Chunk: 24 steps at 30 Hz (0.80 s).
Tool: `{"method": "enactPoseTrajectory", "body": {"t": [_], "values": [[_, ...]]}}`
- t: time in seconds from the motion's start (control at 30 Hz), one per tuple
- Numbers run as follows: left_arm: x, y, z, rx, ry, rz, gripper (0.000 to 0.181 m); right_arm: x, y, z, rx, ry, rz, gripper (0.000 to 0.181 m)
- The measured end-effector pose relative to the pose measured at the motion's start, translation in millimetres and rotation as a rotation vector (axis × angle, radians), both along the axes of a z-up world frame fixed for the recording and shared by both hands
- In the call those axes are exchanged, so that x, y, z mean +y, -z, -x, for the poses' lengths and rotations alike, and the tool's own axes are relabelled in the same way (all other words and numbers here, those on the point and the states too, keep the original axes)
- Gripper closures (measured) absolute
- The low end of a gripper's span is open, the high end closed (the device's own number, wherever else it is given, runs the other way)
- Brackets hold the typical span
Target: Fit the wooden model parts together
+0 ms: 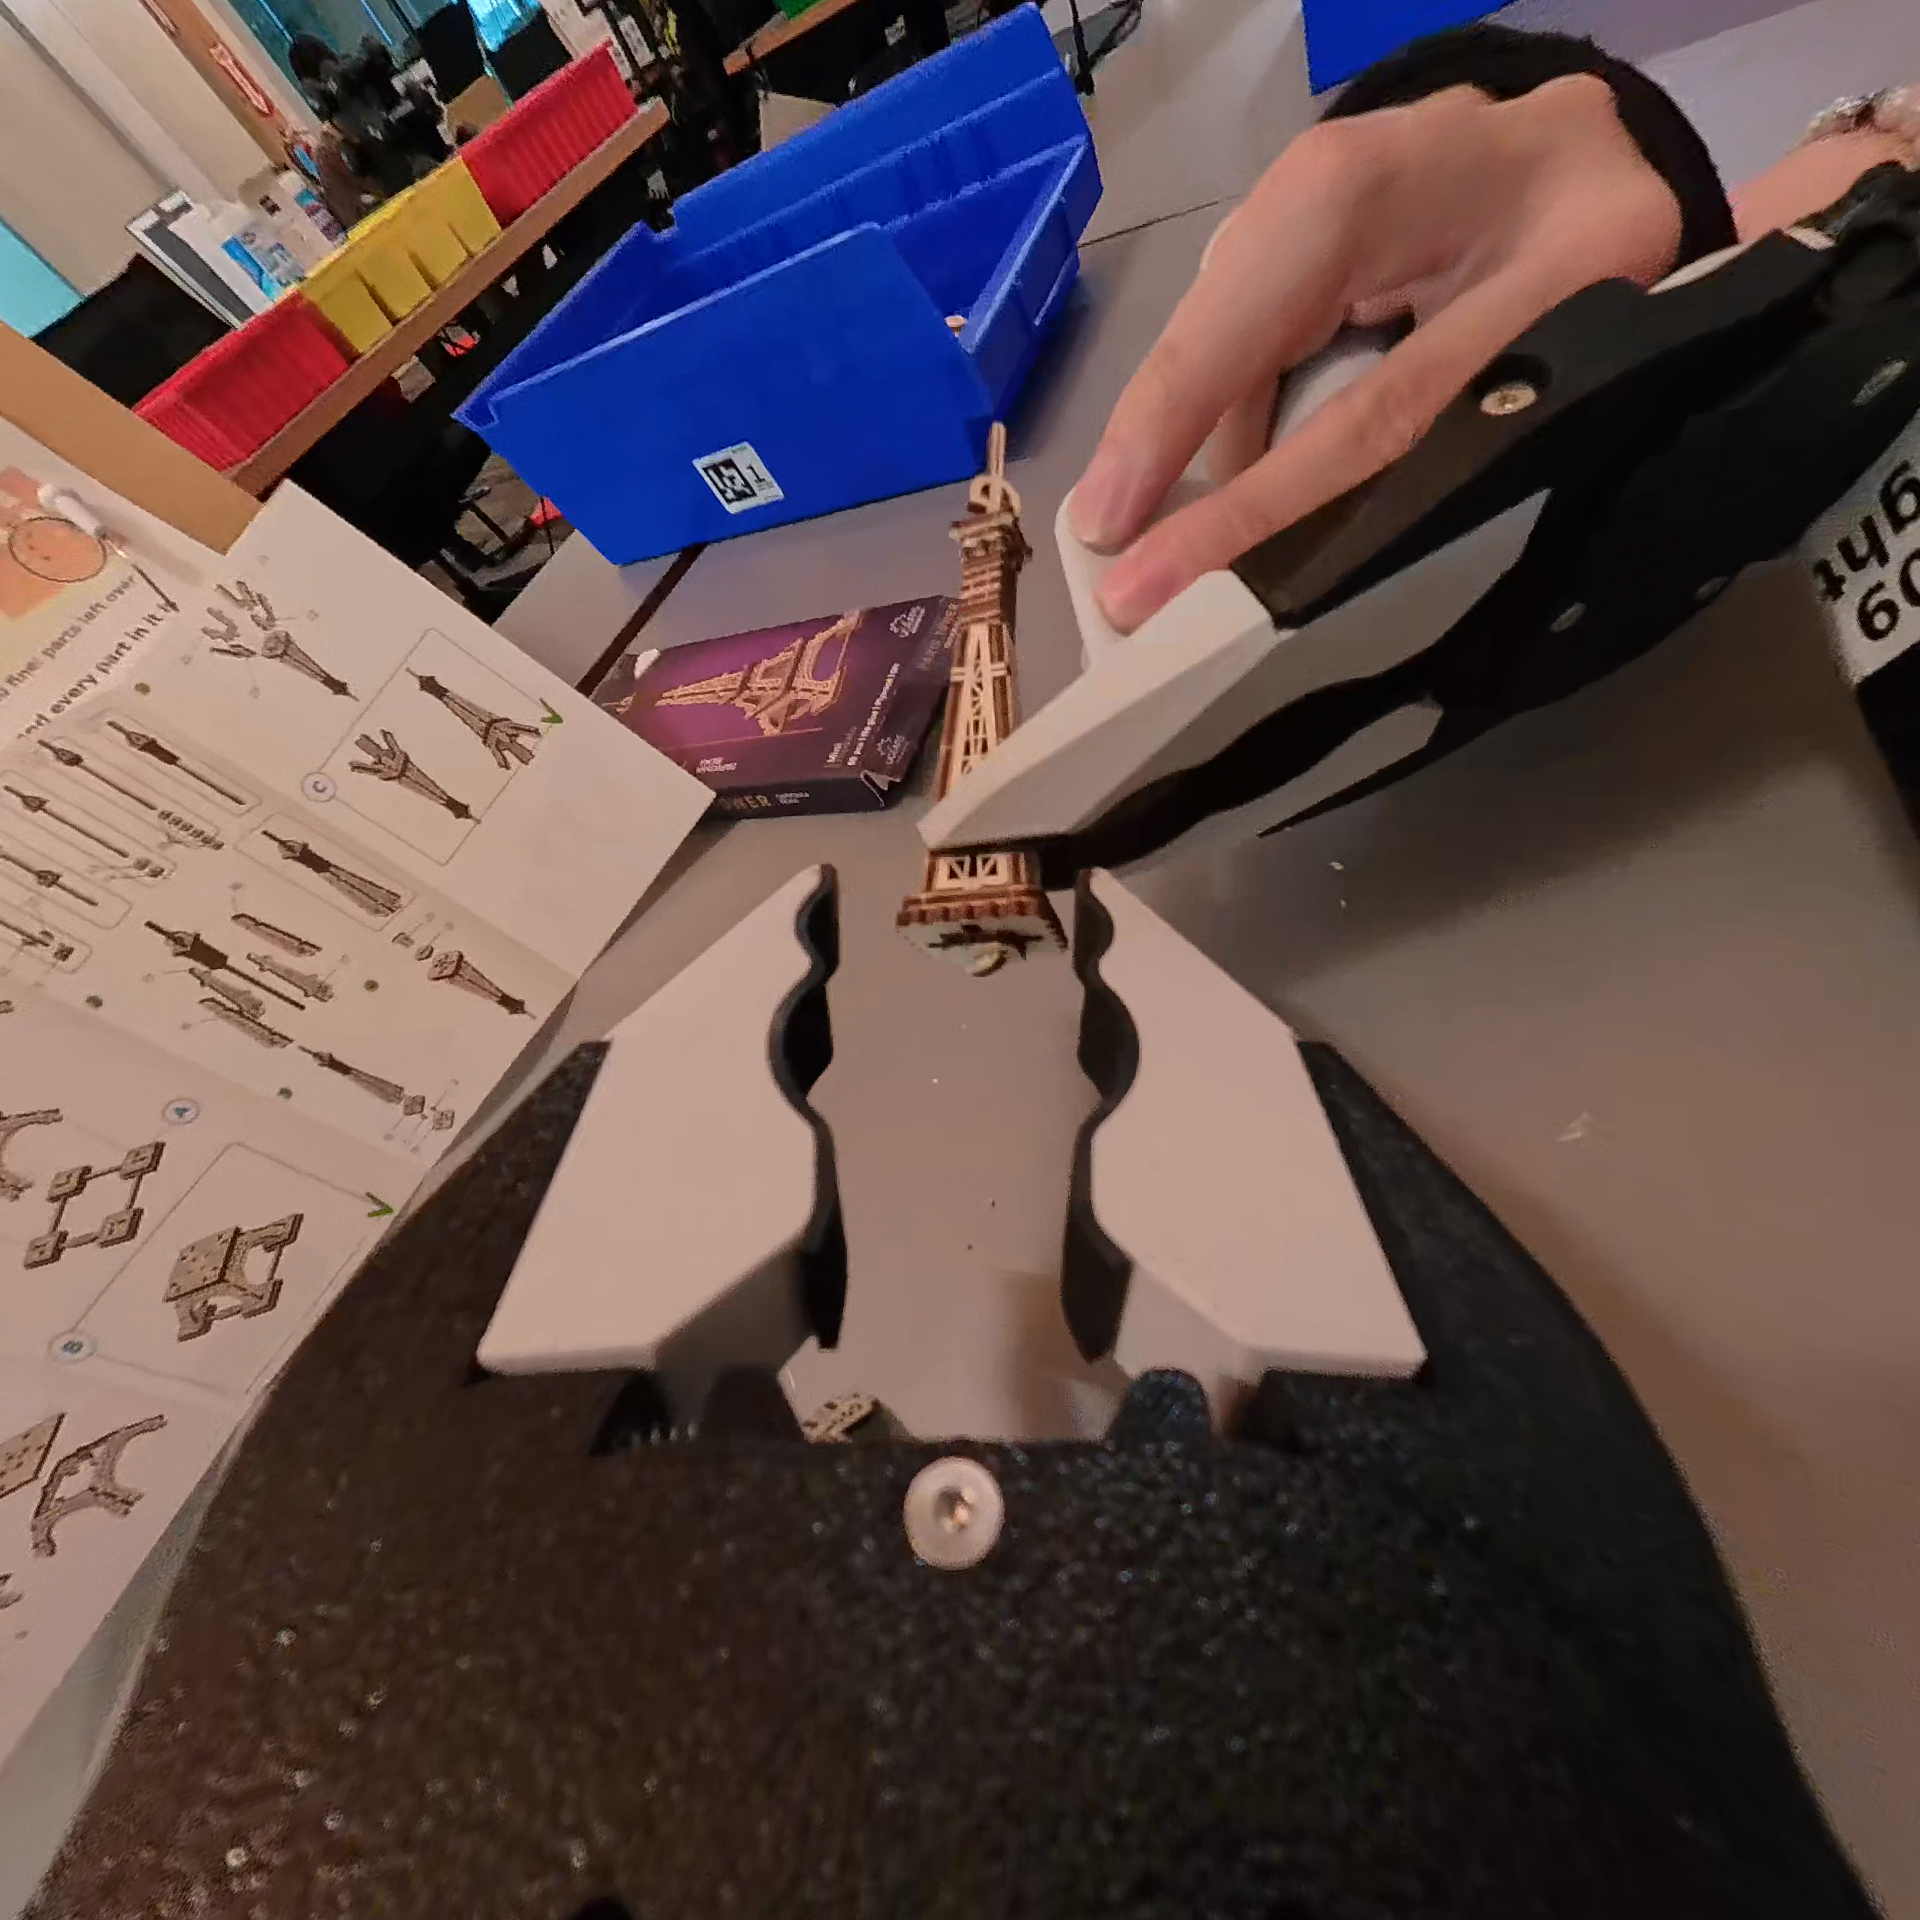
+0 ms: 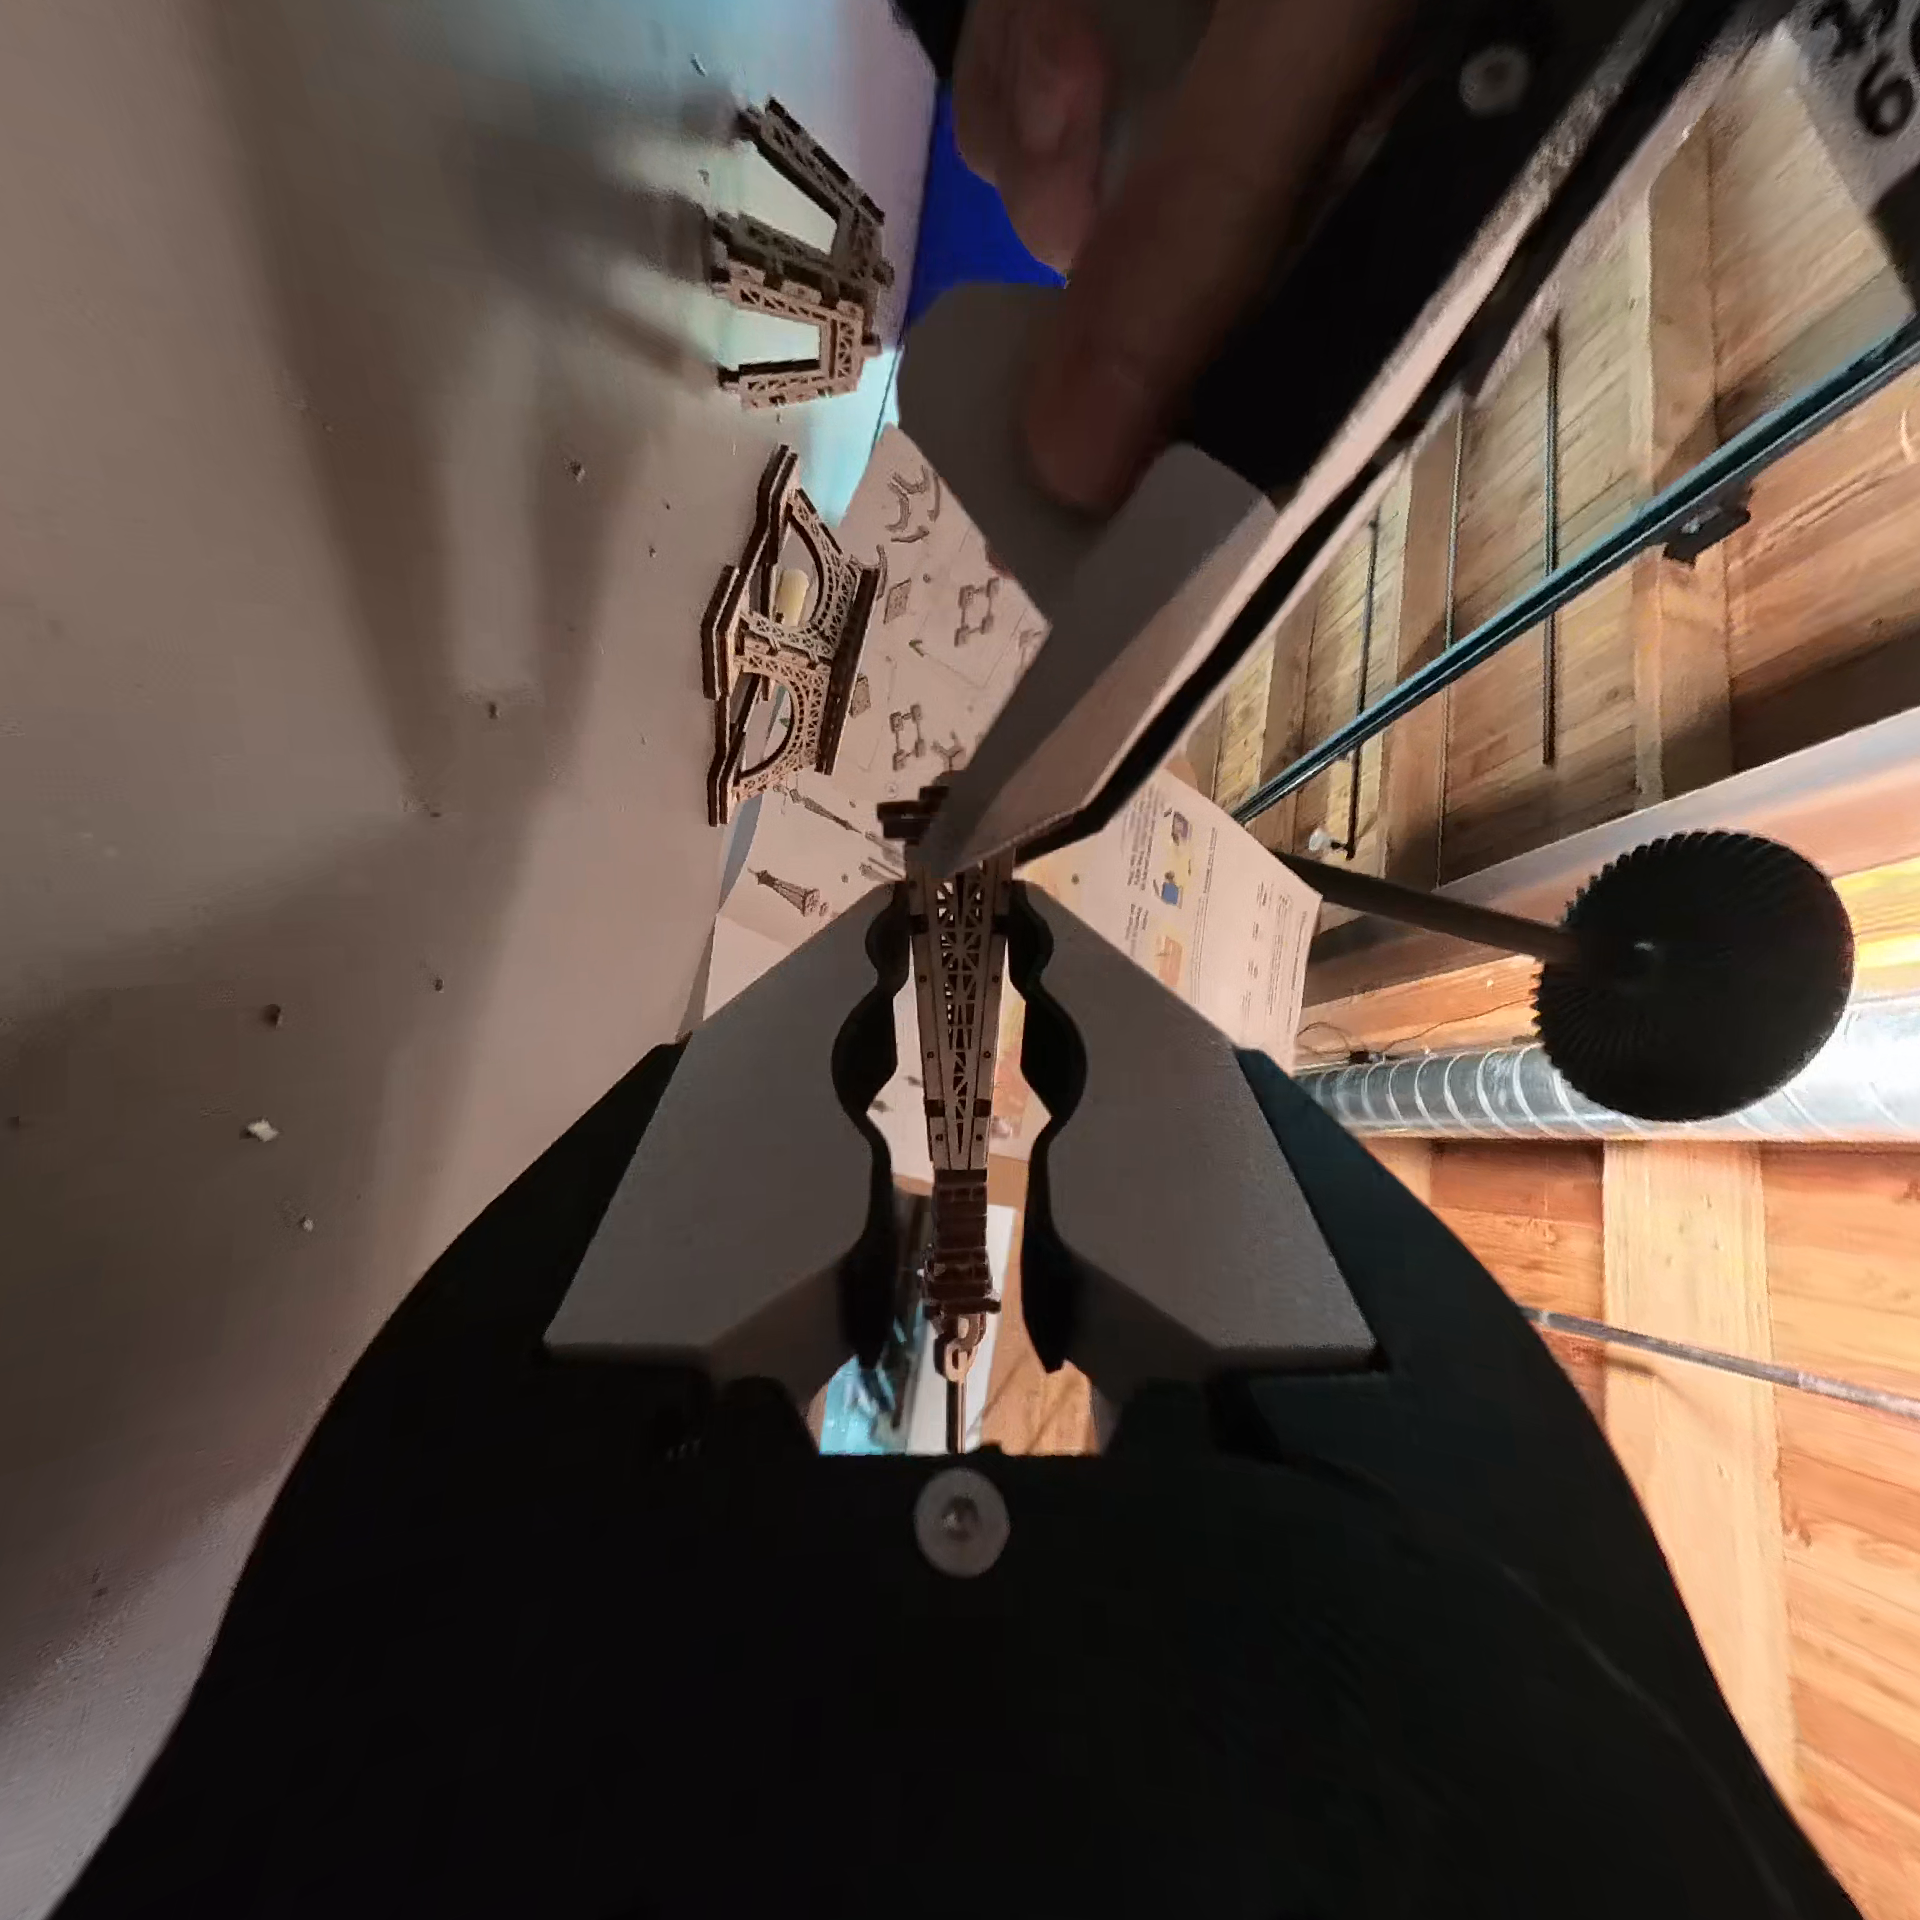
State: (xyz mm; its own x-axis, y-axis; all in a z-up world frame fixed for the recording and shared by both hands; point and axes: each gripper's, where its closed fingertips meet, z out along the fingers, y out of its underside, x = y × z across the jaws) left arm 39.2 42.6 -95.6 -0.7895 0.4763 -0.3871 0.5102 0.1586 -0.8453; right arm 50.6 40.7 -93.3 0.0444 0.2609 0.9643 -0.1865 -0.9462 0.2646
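My right gripper is shut on the wooden tower spire, which lies lengthwise between its fingers. In the left wrist view it reaches in from the upper right, held by a hand, and grips the spire just above its wide bottom end. My left gripper is open, with that bottom end hanging between its fingertips, closer to the right one. One of its fingers shows in the right wrist view, its tip at the spire's end. The arched tower base and a square frame part lie on the table.
An instruction sheet lies to the left on the grey table. A purple box and a blue bin stand behind the spire. A small wooden piece lies under my left gripper. My left and right fingertips are right by each other.
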Motion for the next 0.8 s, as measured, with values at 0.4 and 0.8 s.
{"method": "enactPoseTrajectory", "body": {"t": [0.4, 0.8], "values": [[16, -36, -41, 0.147, -0.102, 0.059, 0.154, 4, -35, 1, -0.063, -0.023, -0.042, 0.14], [53, -71, -50, 0.018, -0.101, 0.158, 0.154, 63, -55, -3, 0.114, -0.275, -2.24, 0.15]]}}
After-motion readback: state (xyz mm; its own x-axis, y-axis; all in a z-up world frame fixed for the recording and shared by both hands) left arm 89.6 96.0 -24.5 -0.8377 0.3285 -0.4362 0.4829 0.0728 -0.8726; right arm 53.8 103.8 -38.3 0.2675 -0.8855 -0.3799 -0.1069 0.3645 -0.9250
